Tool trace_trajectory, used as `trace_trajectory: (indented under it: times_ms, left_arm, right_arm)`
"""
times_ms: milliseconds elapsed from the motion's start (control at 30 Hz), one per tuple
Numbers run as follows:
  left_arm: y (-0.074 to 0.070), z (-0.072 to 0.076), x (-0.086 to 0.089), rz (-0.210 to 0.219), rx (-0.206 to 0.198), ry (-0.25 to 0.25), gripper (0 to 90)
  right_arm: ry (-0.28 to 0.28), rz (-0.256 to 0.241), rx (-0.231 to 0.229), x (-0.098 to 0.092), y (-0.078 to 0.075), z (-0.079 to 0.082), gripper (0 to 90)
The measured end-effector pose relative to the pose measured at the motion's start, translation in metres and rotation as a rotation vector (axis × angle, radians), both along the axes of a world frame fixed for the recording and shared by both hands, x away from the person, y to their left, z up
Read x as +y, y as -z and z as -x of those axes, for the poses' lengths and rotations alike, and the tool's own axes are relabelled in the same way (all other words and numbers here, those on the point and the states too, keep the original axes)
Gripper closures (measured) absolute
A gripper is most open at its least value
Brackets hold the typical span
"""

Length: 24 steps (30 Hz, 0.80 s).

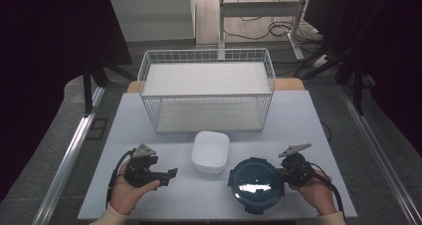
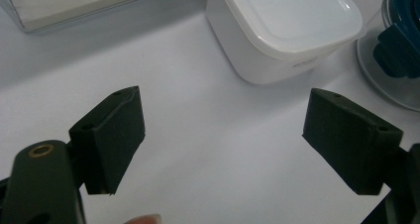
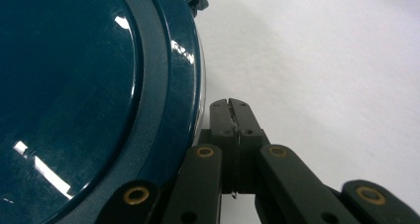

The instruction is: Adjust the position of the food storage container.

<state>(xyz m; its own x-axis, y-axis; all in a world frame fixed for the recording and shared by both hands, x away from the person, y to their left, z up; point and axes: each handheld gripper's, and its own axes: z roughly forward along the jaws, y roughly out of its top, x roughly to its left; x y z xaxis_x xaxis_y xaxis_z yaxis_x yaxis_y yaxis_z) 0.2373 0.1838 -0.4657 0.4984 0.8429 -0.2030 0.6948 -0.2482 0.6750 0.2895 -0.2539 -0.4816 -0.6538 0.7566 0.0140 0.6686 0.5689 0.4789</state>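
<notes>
A white square lidded container [image 1: 210, 152] sits mid-table; in the left gripper view it [image 2: 287, 26] lies ahead and to the right of the jaws. A round container with a dark teal latched lid [image 1: 256, 182] stands near the front right, and its lid [image 3: 74, 95] looms large in the right gripper view. My left gripper [image 1: 171, 175] rests on the table left of the white container, open with nothing between its jaws [image 2: 223, 130]. My right gripper [image 1: 281, 175] is at the round container's right edge, its jaws shut together [image 3: 230, 107] just beside the lid's rim.
A white wire basket [image 1: 206, 93] with a shelf stands at the back of the light table [image 1: 149, 135]; its lower front edge [image 2: 74, 1] appears at the top left of the left gripper view. The round container's edge [image 2: 401, 45] reaches into that view's right side.
</notes>
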Motion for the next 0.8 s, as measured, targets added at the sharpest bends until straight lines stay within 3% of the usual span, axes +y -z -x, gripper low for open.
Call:
trace_trajectory:
  times_ms: [800]
  left_arm:
    - [0.002,-0.001,-0.002,-0.005,0.004,0.006,16.3]
  right_arm:
    - [-0.066,-0.019,-0.017,0.018,0.003,-0.009,89.2]
